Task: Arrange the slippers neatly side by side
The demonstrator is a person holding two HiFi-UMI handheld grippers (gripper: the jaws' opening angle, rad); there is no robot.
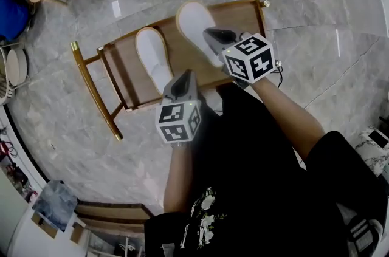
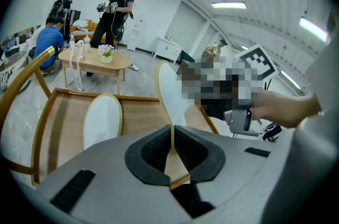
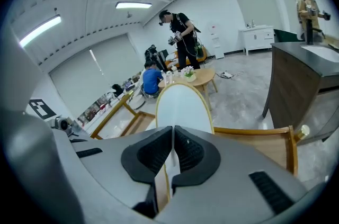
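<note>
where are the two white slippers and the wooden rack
left slipper (image 1: 152,55), head view, its white middle
right slipper (image 1: 191,22), head view, its white middle
wooden rack (image 1: 121,75), head view, bare wood shelf

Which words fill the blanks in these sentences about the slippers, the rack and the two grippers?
1. The head view shows ____ slippers over the wooden rack.
2. The left slipper and the right slipper are both ____ in colour.
3. The right gripper is shut on the ____ slipper.
4. The left gripper has its jaws ____, not open.
Missing words: two; white; right; shut.
</note>
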